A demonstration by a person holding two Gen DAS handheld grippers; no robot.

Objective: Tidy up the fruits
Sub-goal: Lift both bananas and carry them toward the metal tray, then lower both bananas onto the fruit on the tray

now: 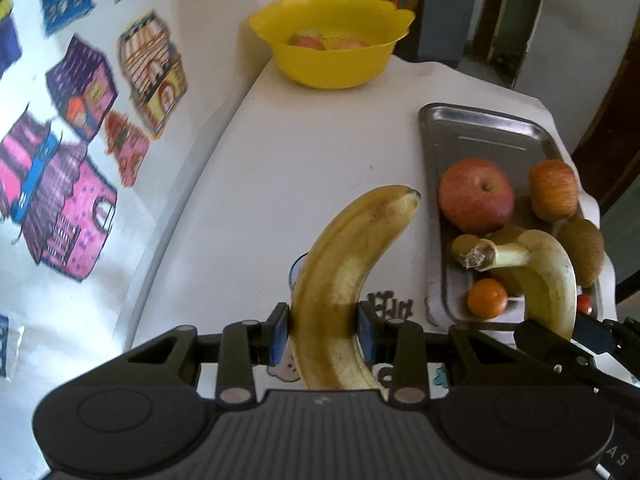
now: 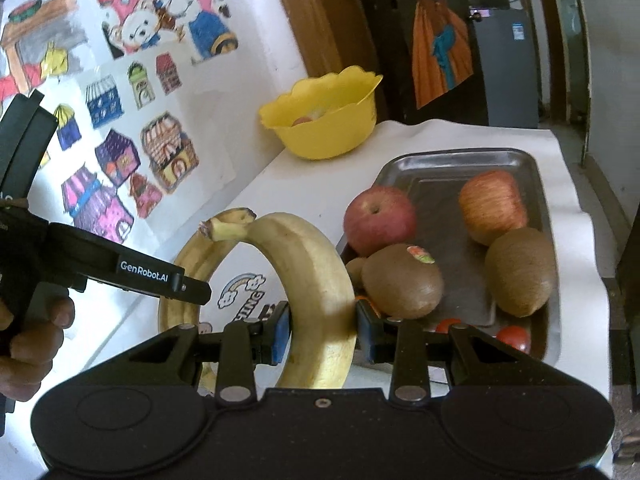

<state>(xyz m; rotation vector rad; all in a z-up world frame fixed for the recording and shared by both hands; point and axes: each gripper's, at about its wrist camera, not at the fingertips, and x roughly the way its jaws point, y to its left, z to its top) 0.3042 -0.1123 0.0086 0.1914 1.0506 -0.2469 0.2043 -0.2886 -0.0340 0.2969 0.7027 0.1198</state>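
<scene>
My left gripper (image 1: pixel 323 330) is shut on a banana (image 1: pixel 344 264) and holds it above the white table, left of the steel tray (image 1: pixel 480 128). My right gripper (image 2: pixel 323 330) is shut on a second banana (image 2: pixel 316 280), held at the tray's near left corner; that banana also shows in the left wrist view (image 1: pixel 548 280). The left gripper's banana also shows in the right wrist view (image 2: pixel 188 264). The tray (image 2: pixel 460 164) holds two apples (image 2: pixel 380 218) (image 2: pixel 494 204), kiwis (image 2: pixel 402 282) (image 2: pixel 520 272), an orange (image 1: pixel 487 298) and small tomatoes (image 2: pixel 514 338). A yellow bowl (image 1: pixel 332 36) with fruit stands at the far end.
A wall with colourful house stickers (image 1: pixel 80 196) runs along the table's left side. The table's right edge drops off beside the tray (image 2: pixel 580 216). A dark cabinet and a doorway (image 2: pixel 504 64) lie beyond the table. The left gripper's body (image 2: pixel 152 276) reaches in from the left.
</scene>
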